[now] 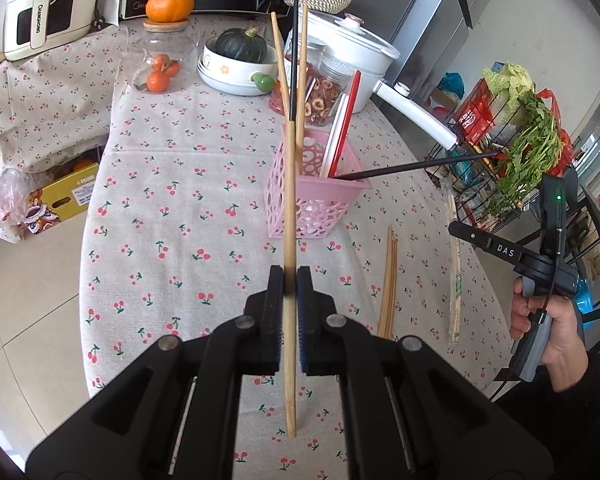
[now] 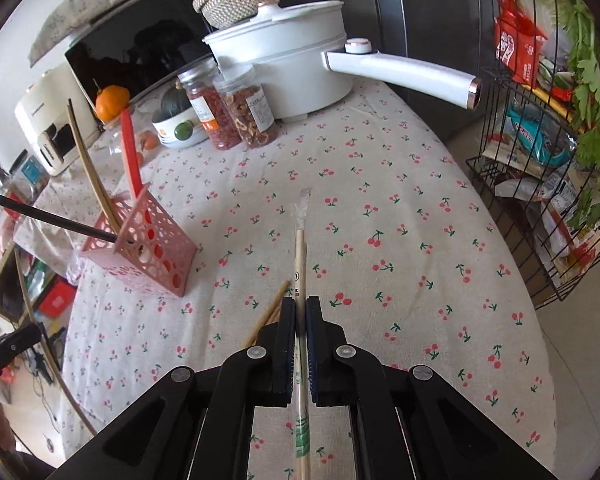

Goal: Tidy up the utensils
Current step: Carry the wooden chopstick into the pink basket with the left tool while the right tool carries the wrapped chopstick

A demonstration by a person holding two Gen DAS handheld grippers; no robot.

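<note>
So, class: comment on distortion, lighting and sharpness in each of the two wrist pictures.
Left wrist view: fisheye bends the table edge, corners dark, daylight even, wooden chopstick sharp. Right wrist view: same curved rim, pot handle bowed and glossy, wrapped chopsticks in focus, wire rack stretched.

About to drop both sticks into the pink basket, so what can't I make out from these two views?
- Left wrist view: the pink basket interior; its walls hide what sits at the bottom.
- Right wrist view: the loose wooden chopsticks; the right hand-held gripper covers most of them.
- Right wrist view: the wrapped chopsticks; the print is too small to read.
</note>
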